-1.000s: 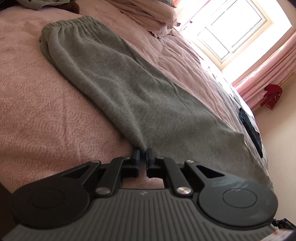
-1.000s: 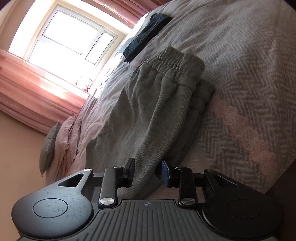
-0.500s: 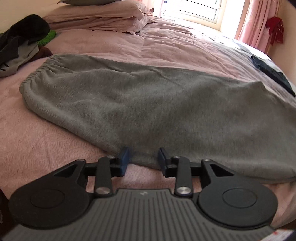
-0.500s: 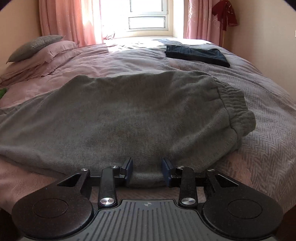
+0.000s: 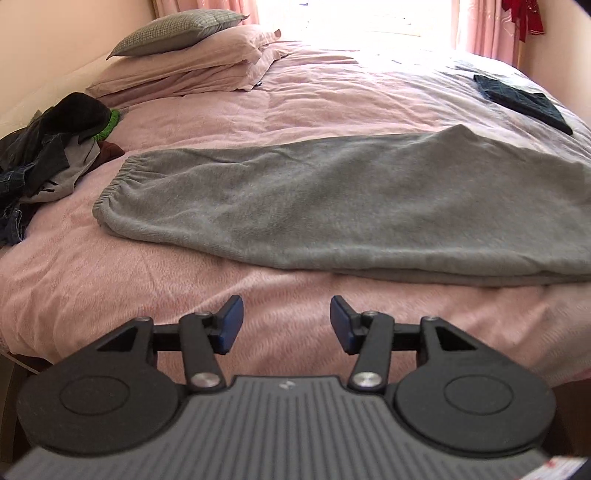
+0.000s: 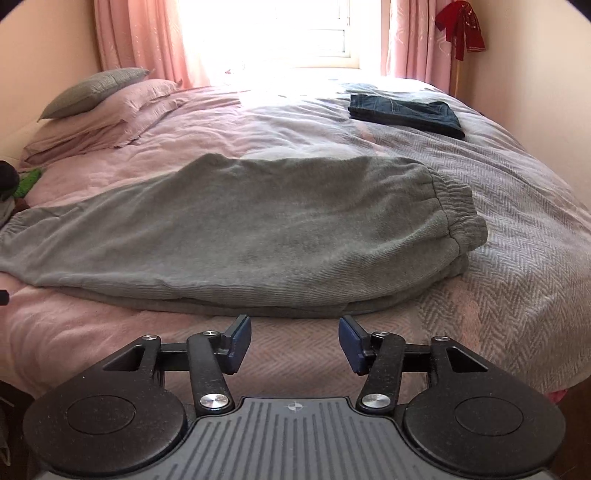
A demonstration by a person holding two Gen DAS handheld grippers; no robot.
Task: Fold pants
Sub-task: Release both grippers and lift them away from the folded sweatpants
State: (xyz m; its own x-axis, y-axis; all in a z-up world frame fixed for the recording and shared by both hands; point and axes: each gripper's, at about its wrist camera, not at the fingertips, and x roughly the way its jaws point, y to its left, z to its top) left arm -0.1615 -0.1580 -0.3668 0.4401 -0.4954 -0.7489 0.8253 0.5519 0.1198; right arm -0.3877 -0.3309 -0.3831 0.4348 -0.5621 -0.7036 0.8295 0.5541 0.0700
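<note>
Grippers nearest: left gripper point(image 5: 286, 319) and right gripper point(image 6: 294, 341) both opening, nothing between the jaws; beyond, soft grey fleece sweatpants point(image 6: 240, 236) lie halved lengthwise across pink quilted bedspread point(image 5: 110, 280); likely limp, light; grasp elastic waistband point(image 6: 456, 210) and cuffs point(image 5: 110, 192).

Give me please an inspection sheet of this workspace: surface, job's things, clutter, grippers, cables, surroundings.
Surface: bed with pink cover, grey herringbone part on the right.
Job's things: grey pants lie flat, folded lengthwise, waistband at the right, cuffs at the left.
Clutter: clothes pile at the left; folded jeans far right; pillows at the head.
Grippers: left gripper and right gripper both opening, nothing between the jaws, short of the pants' near edge.
Cables: nothing seen.
Surroundings: bright window, pink curtains, red cloth hanging on the wall.
</note>
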